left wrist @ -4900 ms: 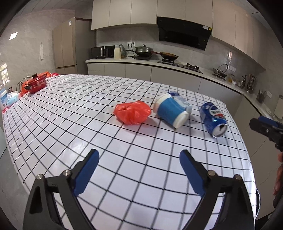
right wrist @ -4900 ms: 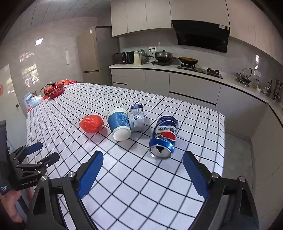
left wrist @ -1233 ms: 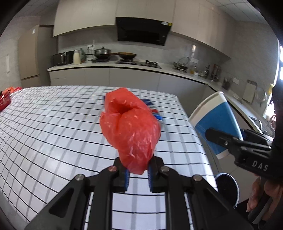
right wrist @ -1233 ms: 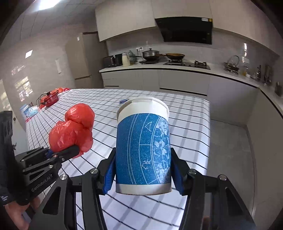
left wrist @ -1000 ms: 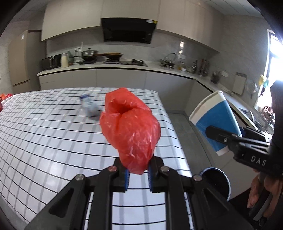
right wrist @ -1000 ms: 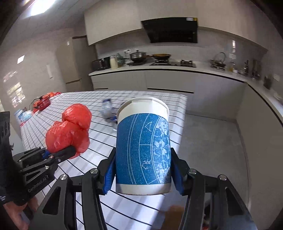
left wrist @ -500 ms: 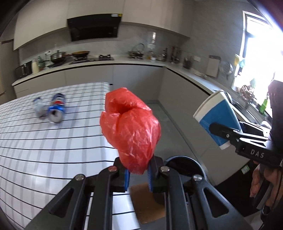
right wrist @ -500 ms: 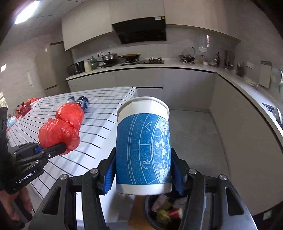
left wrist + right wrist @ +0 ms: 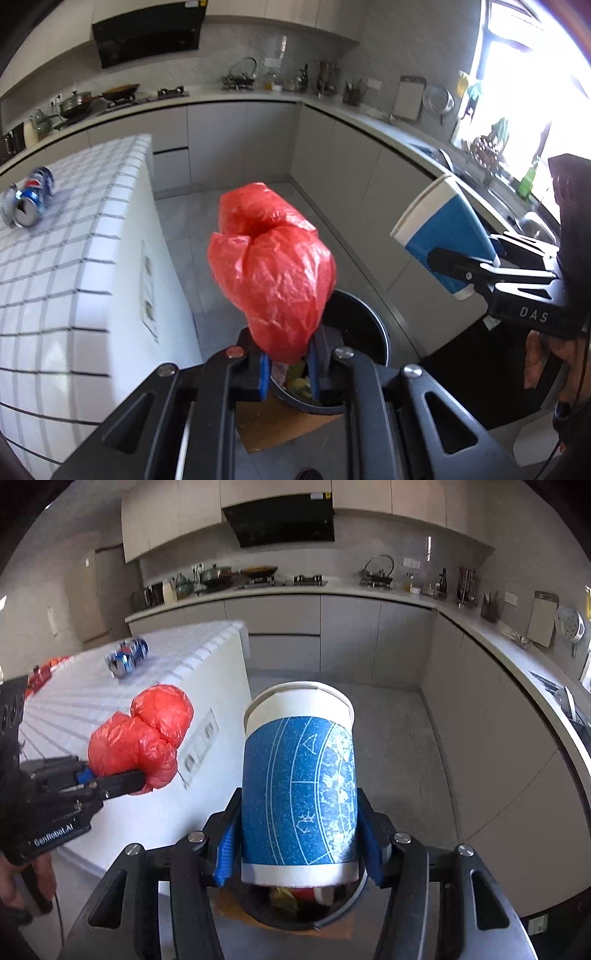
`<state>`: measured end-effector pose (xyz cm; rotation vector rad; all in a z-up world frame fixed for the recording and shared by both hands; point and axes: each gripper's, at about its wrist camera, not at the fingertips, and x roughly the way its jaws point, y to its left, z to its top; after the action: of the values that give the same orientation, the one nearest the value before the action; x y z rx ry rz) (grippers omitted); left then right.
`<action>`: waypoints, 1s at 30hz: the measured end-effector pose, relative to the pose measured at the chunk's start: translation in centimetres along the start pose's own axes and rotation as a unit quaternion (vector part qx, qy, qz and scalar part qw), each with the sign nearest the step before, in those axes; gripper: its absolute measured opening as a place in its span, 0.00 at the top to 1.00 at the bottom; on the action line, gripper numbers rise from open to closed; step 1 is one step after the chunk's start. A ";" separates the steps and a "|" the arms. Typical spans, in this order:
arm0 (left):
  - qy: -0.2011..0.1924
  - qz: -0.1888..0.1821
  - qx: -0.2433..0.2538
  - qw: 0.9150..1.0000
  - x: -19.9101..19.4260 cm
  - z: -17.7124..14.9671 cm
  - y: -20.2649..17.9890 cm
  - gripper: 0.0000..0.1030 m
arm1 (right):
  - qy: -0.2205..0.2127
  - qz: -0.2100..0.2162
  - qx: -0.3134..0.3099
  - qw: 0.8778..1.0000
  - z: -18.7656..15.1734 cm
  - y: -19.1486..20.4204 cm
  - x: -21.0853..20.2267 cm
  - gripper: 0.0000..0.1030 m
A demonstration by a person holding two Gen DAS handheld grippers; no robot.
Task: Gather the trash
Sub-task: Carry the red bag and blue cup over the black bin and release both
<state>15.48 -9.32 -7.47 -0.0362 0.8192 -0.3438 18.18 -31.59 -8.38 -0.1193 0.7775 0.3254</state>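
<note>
The left gripper (image 9: 286, 363), marked "GenRobot.AI", pinches a red bag (image 9: 271, 271) above the bin (image 9: 369, 328). The right gripper (image 9: 297, 843), marked "DAS", clamps a blue cup (image 9: 299, 794), rim pointing away along its fingers. A Pepsi can (image 9: 31, 199) lies sideways on the table (image 9: 74, 277).

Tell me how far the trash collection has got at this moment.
Nothing from the table is binned yet, though the black bin already holds other rubbish. In hand: the left gripper is shut on the red plastic bag, the right gripper on the blue paper cup, both above the bin. Left: the Pepsi can lies on the checked table.
</note>
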 end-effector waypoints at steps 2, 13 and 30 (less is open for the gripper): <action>0.015 -0.007 0.000 1.000 1.2 -0.6 -0.8 0.84 | 0.012 0.003 -0.005 1.000 -1.1 -1.1 0.7 0.45; 0.087 -0.015 0.002 0.996 8.2 -4.4 -2.3 0.84 | 0.088 0.050 -0.054 0.993 -5.8 -3.6 9.5 0.44; 0.108 0.030 -0.047 0.993 11.5 -8.5 -0.7 0.07 | 0.147 0.047 -0.149 0.977 -9.4 -6.0 17.1 0.00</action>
<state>16.40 -12.77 -21.38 -0.0642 1.0478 -0.2550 25.27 -35.23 -27.20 -0.4219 1.0247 0.5217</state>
